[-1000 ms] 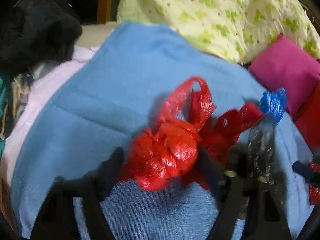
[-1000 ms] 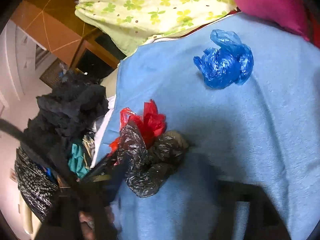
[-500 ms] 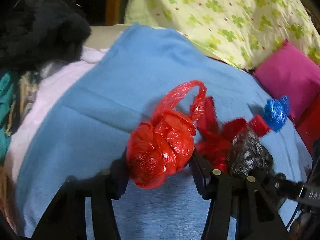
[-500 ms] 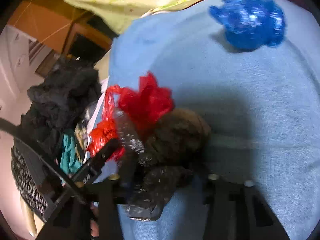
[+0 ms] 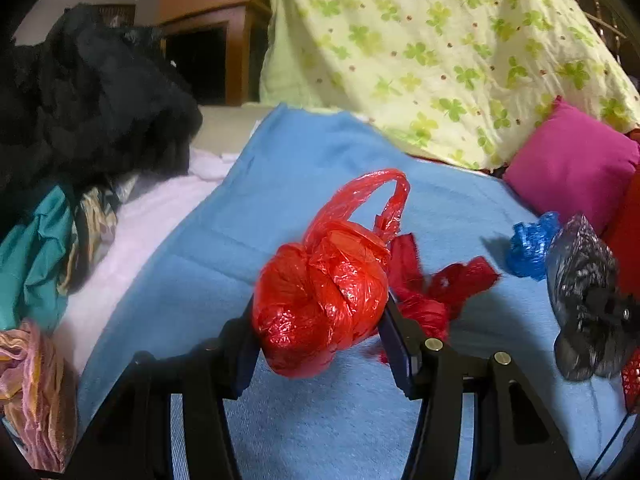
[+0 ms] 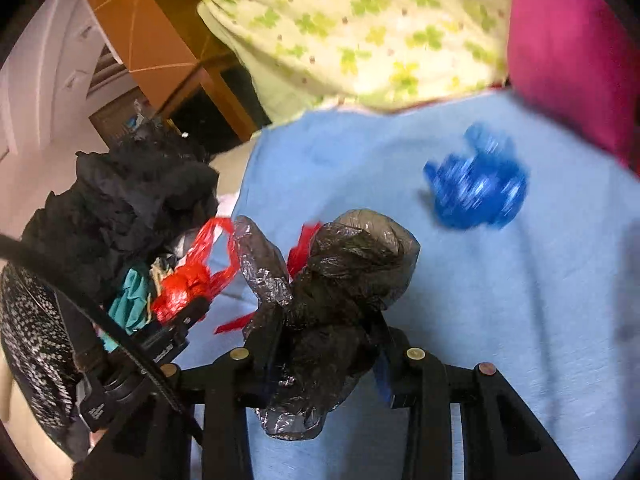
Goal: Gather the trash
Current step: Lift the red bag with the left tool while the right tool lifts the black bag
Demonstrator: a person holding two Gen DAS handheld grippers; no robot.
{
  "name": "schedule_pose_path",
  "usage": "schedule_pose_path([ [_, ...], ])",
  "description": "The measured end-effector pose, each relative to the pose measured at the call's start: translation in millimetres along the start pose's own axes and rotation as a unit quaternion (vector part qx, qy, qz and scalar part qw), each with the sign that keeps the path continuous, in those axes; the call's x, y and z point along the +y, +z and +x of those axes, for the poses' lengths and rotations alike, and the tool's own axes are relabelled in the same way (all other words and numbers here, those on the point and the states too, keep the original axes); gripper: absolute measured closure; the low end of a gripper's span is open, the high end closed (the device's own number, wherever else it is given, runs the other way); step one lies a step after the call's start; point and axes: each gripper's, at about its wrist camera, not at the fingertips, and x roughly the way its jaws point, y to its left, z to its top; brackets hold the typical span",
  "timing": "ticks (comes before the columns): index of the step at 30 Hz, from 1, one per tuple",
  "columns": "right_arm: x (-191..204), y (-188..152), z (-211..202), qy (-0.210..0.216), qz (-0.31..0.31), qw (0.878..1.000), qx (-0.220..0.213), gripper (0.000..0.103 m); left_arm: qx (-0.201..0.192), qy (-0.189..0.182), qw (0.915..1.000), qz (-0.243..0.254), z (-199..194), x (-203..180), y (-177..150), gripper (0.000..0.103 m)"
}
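Trash is in both your tools: left gripper (image 5: pixel 320 332) clenches the red bag (image 5: pixel 320 300), right gripper (image 6: pixel 324 344) clenches the black bag (image 6: pixel 332 300), both lifted above the blue blanket (image 6: pixel 520 300) for carrying away.

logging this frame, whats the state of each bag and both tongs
knotted red plastic bag: held off the blanket
crumpled black plastic bag: held, lifted
loose red plastic bag: lying on the blue blanket
crumpled blue plastic bag: lying on the blanket
left tongs: shut on red bag
right tongs: shut on black bag
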Motion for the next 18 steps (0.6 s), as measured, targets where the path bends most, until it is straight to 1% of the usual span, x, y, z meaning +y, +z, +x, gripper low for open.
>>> schedule_pose_path([
  [1,-1.3,1.5,-7.3,-0.011,-0.010,1.000,-0.010,0.063,-0.003,0.001,1.0000,0.002,-4.2,-1.8,-0.6,0.046],
  [4,-5.6,5.9,-21.7,-0.023,-0.021,0.999,-0.025,0.063,-0.017,0.014,0.9997,0.015,-17.2,-12.1,-3.3,0.046],
  [7,-11.9,7.5,-34.9,-0.026,-0.022,0.999,-0.034,0.063,-0.034,0.007,0.9993,0.016,-35.7,-25.4,-9.1,0.046],
  [10,-11.9,7.5,-46.0,-0.033,-0.029,0.998,-0.046,0.063,-0.037,0.000,0.9992,0.017,-51.5,-41.4,-18.3,0.046],
  [14,-12.9,8.8,-66.5,-0.027,-0.049,0.996,-0.069,0.063,-0.044,0.005,0.9979,0.048,-75.4,-73.5,-22.3,0.046],
  [18,-10.5,7.0,-89.8,-0.023,-0.076,0.992,-0.101,0.063,-0.043,0.008,0.9975,0.056,-100.2,-96.5,-13.3,0.046],
])
